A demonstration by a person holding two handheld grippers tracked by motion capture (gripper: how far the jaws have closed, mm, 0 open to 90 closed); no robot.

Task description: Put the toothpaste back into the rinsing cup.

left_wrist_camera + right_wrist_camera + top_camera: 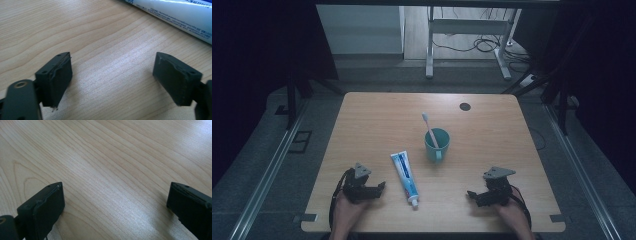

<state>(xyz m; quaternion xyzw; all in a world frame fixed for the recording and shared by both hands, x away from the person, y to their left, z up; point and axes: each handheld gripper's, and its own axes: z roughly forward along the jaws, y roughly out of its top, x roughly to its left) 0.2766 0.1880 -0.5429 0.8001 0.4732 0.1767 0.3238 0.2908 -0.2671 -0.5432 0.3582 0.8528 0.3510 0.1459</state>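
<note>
Nearest the person, at the front edge of the wooden table [492, 120], both hands rest on the tabletop, each with a gripper pointed inward toward the middle. The left gripper [382, 186] has its jaws spread wide with bare wood between them; in the left gripper view its black pads [60, 75] stand well apart and grip nothing. The right gripper [470, 193] is likewise spread wide over bare table, its pads [47, 207] touching nothing. Between the two, nearer the left gripper, lies a toothpaste tube [405, 176], flat on the table with its white cap toward the person and its crimped end pointing away. It is white with a blue panel; the left gripper view catches its side [175, 15] just ahead of the jaws, showing rows of small blue print, too fine and blurred to read, so no brand can be told. Just beyond the tube stands a teal mug [437, 144], handle toward the person, with a pink-handled toothbrush [429, 129] leaning in it, bristles up. Farther back, a small dark round hole [465, 106] marks the tabletop.
</note>
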